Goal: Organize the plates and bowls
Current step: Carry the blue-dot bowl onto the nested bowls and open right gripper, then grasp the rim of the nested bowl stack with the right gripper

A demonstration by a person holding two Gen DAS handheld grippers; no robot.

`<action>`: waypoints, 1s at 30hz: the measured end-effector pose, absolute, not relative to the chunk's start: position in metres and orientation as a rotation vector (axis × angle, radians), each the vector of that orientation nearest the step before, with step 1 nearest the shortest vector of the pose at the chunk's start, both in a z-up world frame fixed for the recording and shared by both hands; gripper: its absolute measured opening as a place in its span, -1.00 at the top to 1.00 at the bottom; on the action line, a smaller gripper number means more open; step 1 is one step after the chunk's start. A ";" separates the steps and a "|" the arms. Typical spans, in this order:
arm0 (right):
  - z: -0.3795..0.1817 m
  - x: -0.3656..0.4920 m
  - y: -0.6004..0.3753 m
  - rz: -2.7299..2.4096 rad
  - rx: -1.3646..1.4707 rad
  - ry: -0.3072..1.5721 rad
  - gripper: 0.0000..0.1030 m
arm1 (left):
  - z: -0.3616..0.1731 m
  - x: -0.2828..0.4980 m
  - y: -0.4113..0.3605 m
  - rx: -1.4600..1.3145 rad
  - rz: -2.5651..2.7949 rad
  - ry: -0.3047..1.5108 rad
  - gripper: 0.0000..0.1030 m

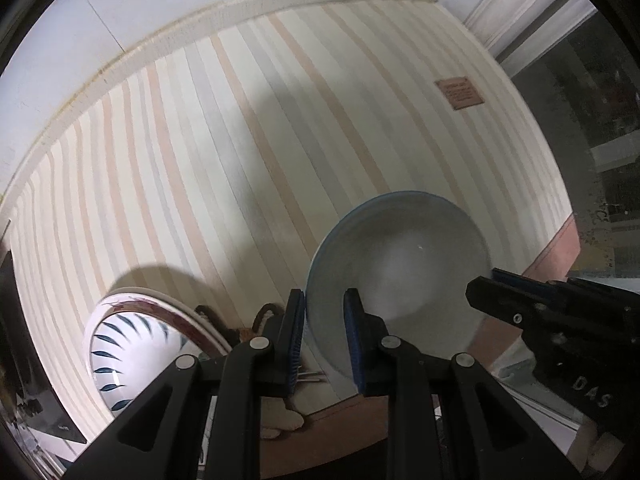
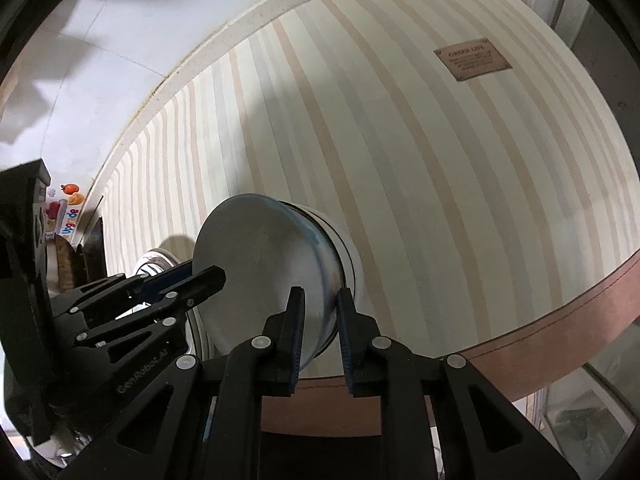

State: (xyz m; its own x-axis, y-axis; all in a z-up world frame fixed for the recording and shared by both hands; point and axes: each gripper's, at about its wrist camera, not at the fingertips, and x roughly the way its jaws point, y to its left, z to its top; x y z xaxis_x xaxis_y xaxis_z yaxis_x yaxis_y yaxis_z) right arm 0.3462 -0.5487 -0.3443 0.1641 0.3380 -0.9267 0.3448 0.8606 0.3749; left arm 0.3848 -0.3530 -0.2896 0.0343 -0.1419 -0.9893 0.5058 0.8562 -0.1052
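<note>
A white bowl with a thin blue rim [image 1: 400, 272] is held up above a striped cloth. My left gripper [image 1: 325, 300] is shut on its near rim, one finger inside and one outside. My right gripper [image 2: 319, 300] is shut on the opposite rim of the same bowl [image 2: 260, 264]. In the right wrist view the bowl seems nested on a second white dish [image 2: 348, 256] behind it. Each gripper shows in the other's view: the right one at the right [image 1: 492, 280], the left one at the left [image 2: 208, 274]. A white bowl with dark blue leaf marks [image 1: 120, 356] sits in a red-rimmed plate [image 1: 180, 308] at lower left.
A striped cream, beige and grey cloth [image 1: 240, 152] covers the table, with a brown label [image 1: 460, 92] at the right. The brown table edge [image 2: 560, 320] curves at the right. A white wall lies beyond. Dark objects [image 1: 24, 340] and colourful items [image 2: 66, 208] stand at the left.
</note>
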 end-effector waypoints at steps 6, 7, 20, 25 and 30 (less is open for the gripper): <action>-0.302 0.319 -0.530 -0.038 0.444 1.358 -0.08 | -0.240 0.360 -0.330 0.308 -0.524 1.332 0.47; -0.296 0.314 -0.528 -0.042 0.433 1.344 -0.17 | -0.232 0.355 -0.324 0.305 -0.527 1.309 0.45; -0.202 0.249 -0.498 -0.064 0.385 1.153 -0.88 | -0.162 0.318 -0.287 0.247 -0.562 1.159 -0.74; -0.175 0.223 -0.489 -0.087 0.350 1.095 -0.93 | -0.142 0.307 -0.274 0.217 -0.571 1.122 -0.75; -0.151 0.208 -0.481 -0.119 0.296 1.046 -0.95 | -0.126 0.297 -0.264 0.192 -0.570 1.099 -0.80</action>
